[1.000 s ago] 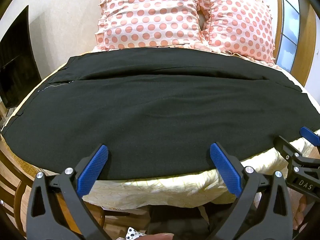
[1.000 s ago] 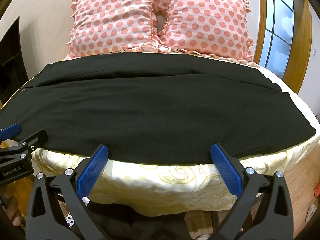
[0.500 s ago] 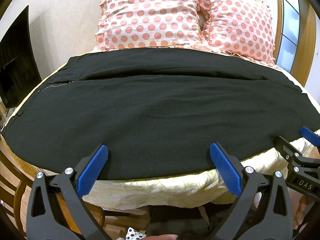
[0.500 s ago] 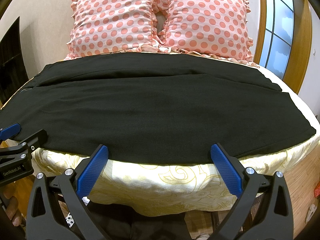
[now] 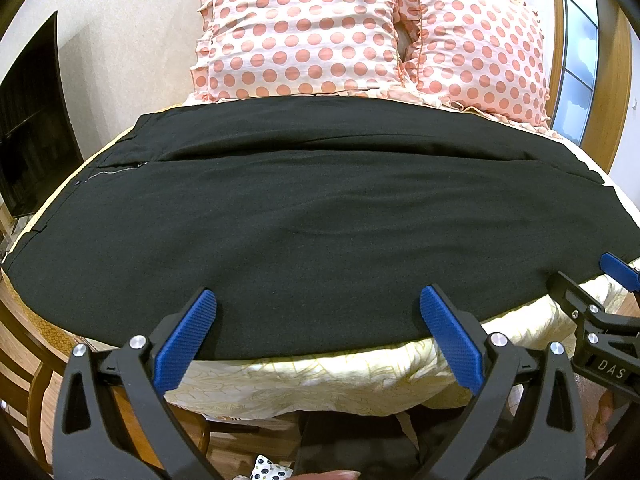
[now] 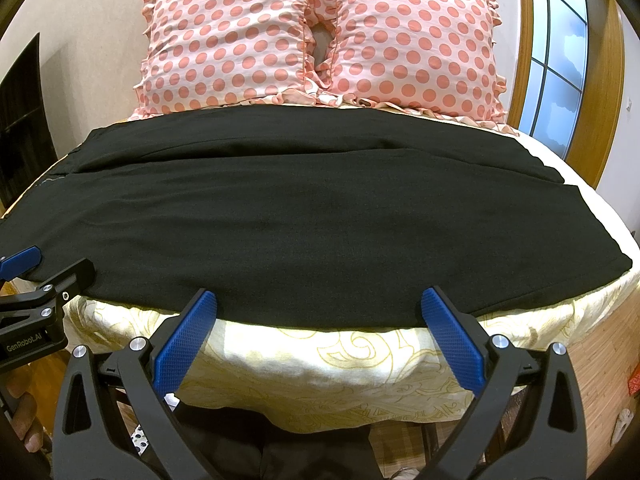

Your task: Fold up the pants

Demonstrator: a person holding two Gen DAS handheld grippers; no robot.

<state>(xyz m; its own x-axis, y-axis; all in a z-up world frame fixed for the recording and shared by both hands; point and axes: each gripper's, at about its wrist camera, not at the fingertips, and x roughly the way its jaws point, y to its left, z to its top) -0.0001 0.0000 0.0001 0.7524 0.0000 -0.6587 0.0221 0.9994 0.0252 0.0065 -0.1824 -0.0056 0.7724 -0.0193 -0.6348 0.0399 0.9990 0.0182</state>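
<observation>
Black pants (image 5: 312,220) (image 6: 304,216) lie flat across the bed, waist with its zipper to the left, leg hems to the right. My left gripper (image 5: 318,312) hovers open at the near edge of the fabric, nothing between its blue pads. My right gripper (image 6: 318,312) is also open, just short of the near hem over the bedsheet. Each gripper shows in the other's view: the right one (image 5: 600,312) at the right edge, the left one (image 6: 36,296) at the left edge.
Two pink polka-dot pillows (image 5: 304,32) (image 6: 412,40) lean at the head of the bed. A cream patterned sheet (image 6: 320,364) hangs over the near edge. A dark screen (image 5: 28,136) stands at the left, a wooden-framed window (image 6: 560,60) at the right. A hand (image 6: 24,420) holds the left tool.
</observation>
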